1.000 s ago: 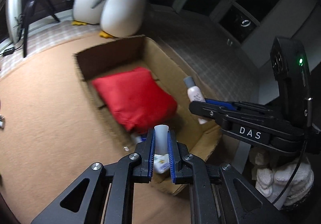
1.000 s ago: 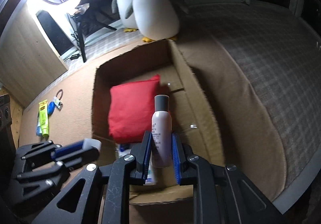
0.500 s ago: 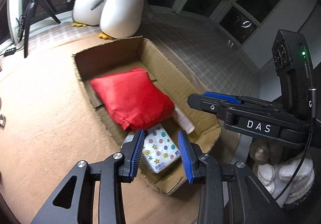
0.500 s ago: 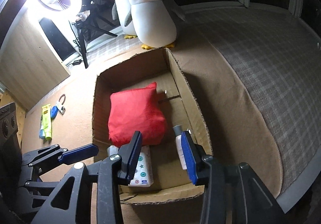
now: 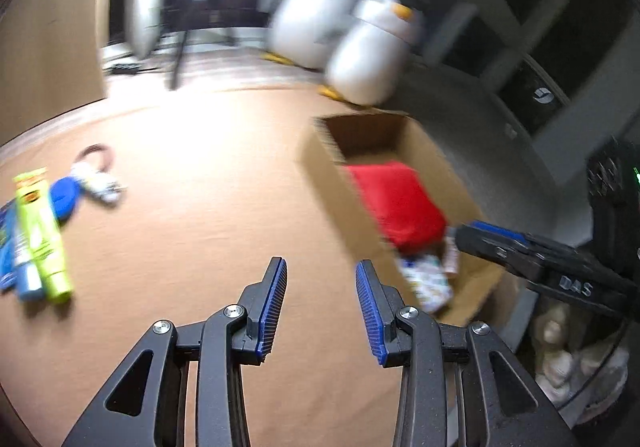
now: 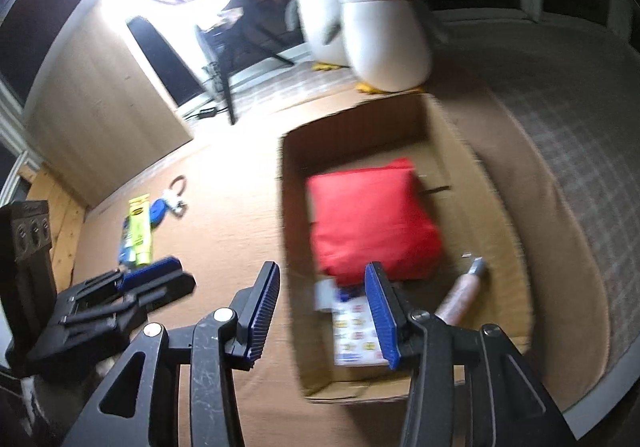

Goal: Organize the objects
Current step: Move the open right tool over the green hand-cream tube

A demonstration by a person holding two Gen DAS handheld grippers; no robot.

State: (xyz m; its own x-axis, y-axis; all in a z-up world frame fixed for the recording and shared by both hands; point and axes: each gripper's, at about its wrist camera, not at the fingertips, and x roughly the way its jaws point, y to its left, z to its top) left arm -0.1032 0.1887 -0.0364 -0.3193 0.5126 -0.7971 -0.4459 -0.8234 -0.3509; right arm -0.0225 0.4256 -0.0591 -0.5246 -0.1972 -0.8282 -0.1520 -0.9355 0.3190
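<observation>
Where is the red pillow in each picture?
Left wrist view: the red pillow lies inside the cardboard box, right of the middle.
Right wrist view: the red pillow lies in the middle of the picture, inside the same box, just above the right gripper.
Shared landmark: the two white penguin plushies stand behind the box's far end in both views.

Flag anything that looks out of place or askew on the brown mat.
A small heap lies loose on the mat, outside the cardboard box: a yellow-green tube, blue tubes, a blue tag and a ring. In the box, the pink bottle lies tipped on its side beside the red pouch.
</observation>
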